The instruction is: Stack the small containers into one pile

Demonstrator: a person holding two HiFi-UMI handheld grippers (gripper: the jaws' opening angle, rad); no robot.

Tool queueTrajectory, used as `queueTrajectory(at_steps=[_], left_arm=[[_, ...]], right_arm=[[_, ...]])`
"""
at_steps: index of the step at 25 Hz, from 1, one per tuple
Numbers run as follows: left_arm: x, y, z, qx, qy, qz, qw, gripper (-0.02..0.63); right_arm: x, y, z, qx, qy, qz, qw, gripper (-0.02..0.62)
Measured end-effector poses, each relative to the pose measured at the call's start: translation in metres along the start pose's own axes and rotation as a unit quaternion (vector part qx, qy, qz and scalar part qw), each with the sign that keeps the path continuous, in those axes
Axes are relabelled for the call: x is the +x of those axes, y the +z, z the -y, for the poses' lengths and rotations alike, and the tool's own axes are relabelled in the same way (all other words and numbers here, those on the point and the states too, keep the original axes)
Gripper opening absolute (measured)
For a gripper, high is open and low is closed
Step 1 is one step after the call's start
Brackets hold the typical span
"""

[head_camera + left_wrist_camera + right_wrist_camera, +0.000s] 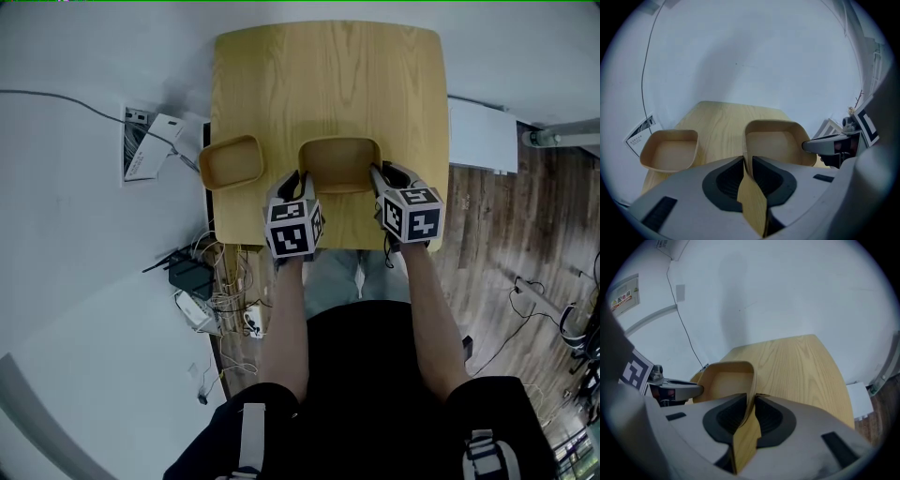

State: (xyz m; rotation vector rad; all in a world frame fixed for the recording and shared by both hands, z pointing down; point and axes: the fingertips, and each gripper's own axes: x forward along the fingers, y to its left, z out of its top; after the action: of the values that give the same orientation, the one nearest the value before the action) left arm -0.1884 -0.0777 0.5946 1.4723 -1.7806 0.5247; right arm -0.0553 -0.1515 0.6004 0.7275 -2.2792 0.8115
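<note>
Two small tan wooden containers are on the wooden table (pixel 328 75). The middle container (pixel 339 164) is held from both sides. My left gripper (pixel 298 180) is shut on its left wall, which stands pinched between the pads in the left gripper view (pixel 747 171). My right gripper (pixel 380 178) is shut on its right wall, likewise pinched (pixel 752 406). The middle container (pixel 773 143) (pixel 724 380) is empty. The second container (pixel 232 161) (pixel 670 150) sits empty at the table's left edge, apart from both grippers.
A white wall socket and a paper card (pixel 150 145) lie left of the table, with cables and a power strip (pixel 202 300) on the floor. A white box (pixel 483 136) stands right of the table. The table's far half is bare wood.
</note>
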Motion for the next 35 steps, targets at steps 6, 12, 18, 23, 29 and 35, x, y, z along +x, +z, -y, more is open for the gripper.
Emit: queueTrajectory(at_steps=[6,12,18,23,29,35], left_arm=[[-0.025,0.022,0.016,0.008,-0.001,0.057,0.9983,0.048],[-0.052,0.02,0.024,0.007,0.025,0.083,0.9962,0.048],[-0.09,0.015,0.016,-0.012,0.076,0.113,0.9906,0.049],[-0.127,0.013,-0.001,-0.026,0.114,0.14,0.9832,0.048],[-0.156,0.015,-0.019,-0.031,0.143,0.157,0.9767,0.049],[-0.171,0.025,-0.062,-0.037,0.153,0.176,0.9717,0.049]], right_arm=[[-0.024,0.019,0.002,-0.008,-0.002,0.035,0.999,0.051],[-0.047,0.022,-0.009,-0.03,0.013,0.059,0.998,0.05],[-0.058,0.028,-0.037,-0.067,0.056,0.069,0.994,0.05],[-0.065,0.035,-0.073,-0.1,0.094,0.081,0.987,0.052],[-0.066,0.044,-0.105,-0.115,0.122,0.089,0.982,0.052],[-0.046,0.062,-0.147,-0.134,0.137,0.098,0.977,0.052]])
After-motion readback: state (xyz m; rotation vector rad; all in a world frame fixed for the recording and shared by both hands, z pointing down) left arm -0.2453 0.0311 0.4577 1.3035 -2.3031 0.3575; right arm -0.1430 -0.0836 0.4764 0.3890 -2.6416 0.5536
